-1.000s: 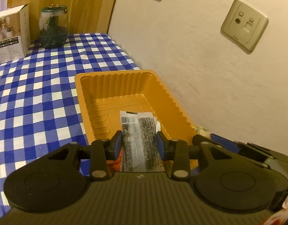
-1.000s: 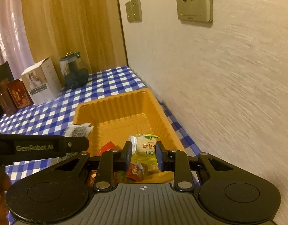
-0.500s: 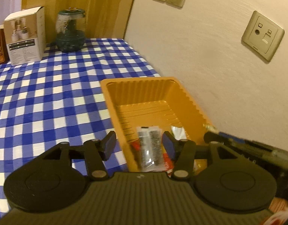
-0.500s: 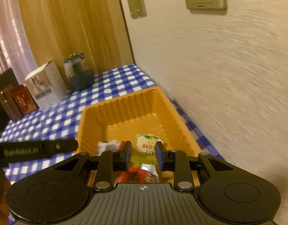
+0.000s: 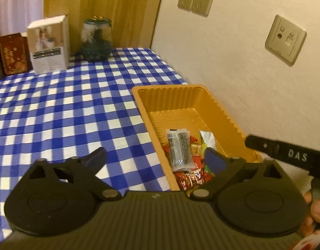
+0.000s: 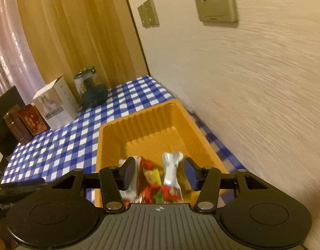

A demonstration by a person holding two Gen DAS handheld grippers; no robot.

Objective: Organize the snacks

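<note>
Your left gripper (image 5: 154, 158) has just been opening and now stands spread to its widest, with nothing pinched; its right finger hangs over the near end of the orange tray (image 5: 218, 106) and its left finger over the blue-and-white checked tablecloth (image 5: 62, 108). Your right gripper (image 6: 158, 171) has also just been opening: its 2 pads stand apart above the tray's near end, with the silver-wrapped snack (image 6: 170, 166) lying loose between them, touched by neither. The clear packet of dark pieces (image 5: 179, 150) lies in the tray on top of the red and yellow wrapped snacks (image 5: 191, 175), which are heaped at the tray's near end. Beyond, by the wooden panel, stand a white carton (image 5: 48, 44), a dark green glass jar (image 5: 96, 40) and a red box (image 5: 13, 54).
</note>
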